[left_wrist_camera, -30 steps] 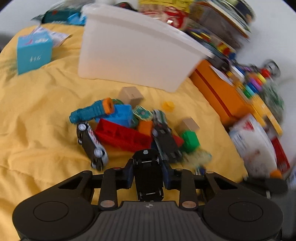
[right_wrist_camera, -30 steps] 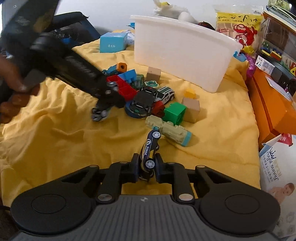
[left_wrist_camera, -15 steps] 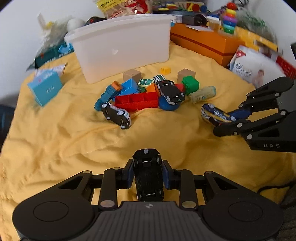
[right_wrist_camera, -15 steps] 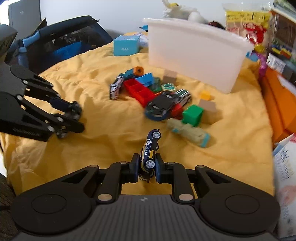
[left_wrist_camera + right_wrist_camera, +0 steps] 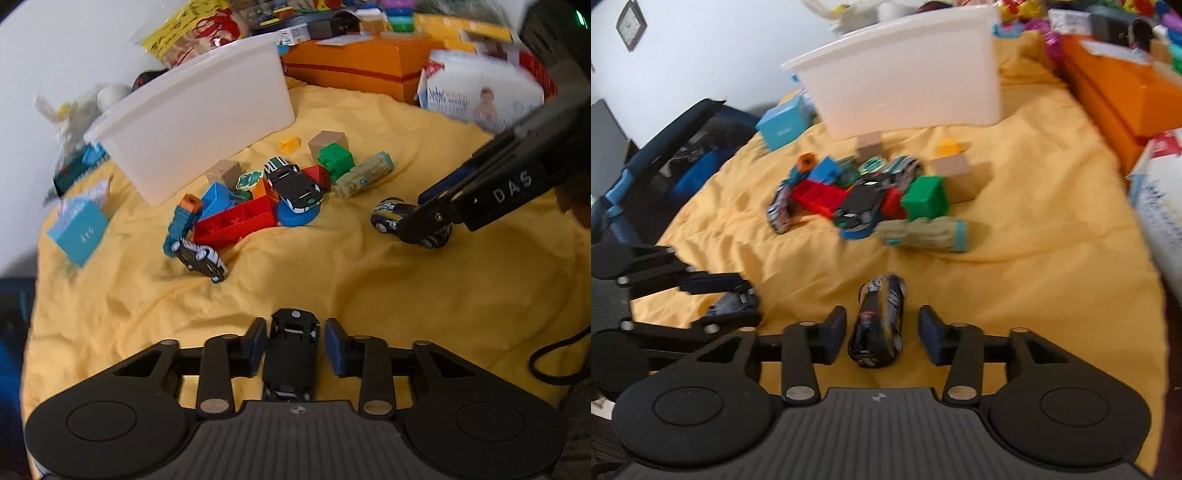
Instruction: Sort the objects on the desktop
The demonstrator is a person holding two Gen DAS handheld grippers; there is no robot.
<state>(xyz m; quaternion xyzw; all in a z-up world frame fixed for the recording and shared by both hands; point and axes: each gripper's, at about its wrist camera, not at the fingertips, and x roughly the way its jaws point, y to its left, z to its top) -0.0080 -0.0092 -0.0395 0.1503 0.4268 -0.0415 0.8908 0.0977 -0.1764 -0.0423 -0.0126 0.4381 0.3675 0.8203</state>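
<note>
A rumpled yellow cloth (image 5: 332,280) covered the worktop. On it stood a white bin (image 5: 199,122), with a heap of toy blocks and cars (image 5: 273,199) just before it. A teal box (image 5: 79,229) sat at the left edge, and an orange box (image 5: 354,66) and a white pack (image 5: 480,92) at the far right. Two toy cars lay apart near the front: a black one (image 5: 291,354) belly-up and a dark blue one (image 5: 877,321).
</note>
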